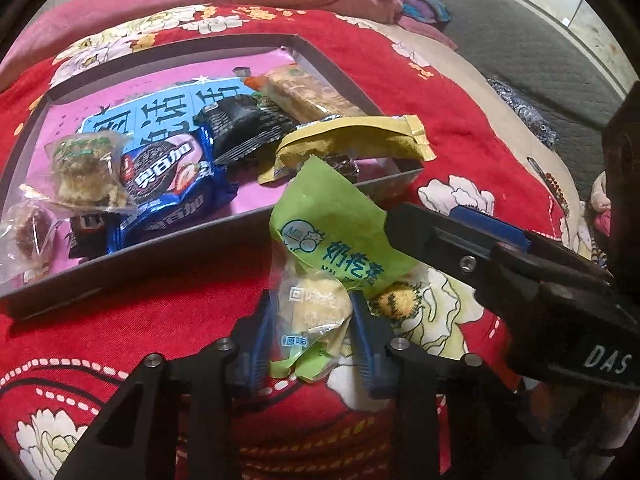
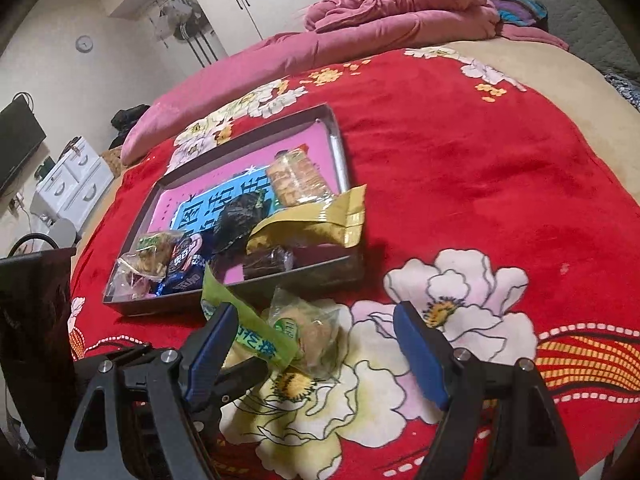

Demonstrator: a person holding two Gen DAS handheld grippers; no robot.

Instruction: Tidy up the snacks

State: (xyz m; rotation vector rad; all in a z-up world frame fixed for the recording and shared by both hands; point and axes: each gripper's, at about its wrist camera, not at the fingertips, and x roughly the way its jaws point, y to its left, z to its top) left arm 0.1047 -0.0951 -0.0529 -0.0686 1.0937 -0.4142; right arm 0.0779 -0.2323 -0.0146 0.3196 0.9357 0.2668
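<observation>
The green-wrapped snack (image 1: 316, 312) is clenched in the left tongs (image 1: 310, 344); the right tongs (image 2: 316, 356) stand released. A lift toward the tray (image 1: 132, 256), at ten o'clock, is judged next.

One tray (image 1: 132, 240), two grippers, about nine snack packets.

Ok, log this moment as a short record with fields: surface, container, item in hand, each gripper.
surface: red floral blanket
container: shallow tray holding several wrapped snacks
item in hand: green snack packet, outside the tray
left gripper: shut on the packet
right gripper: open, holding nothing
</observation>
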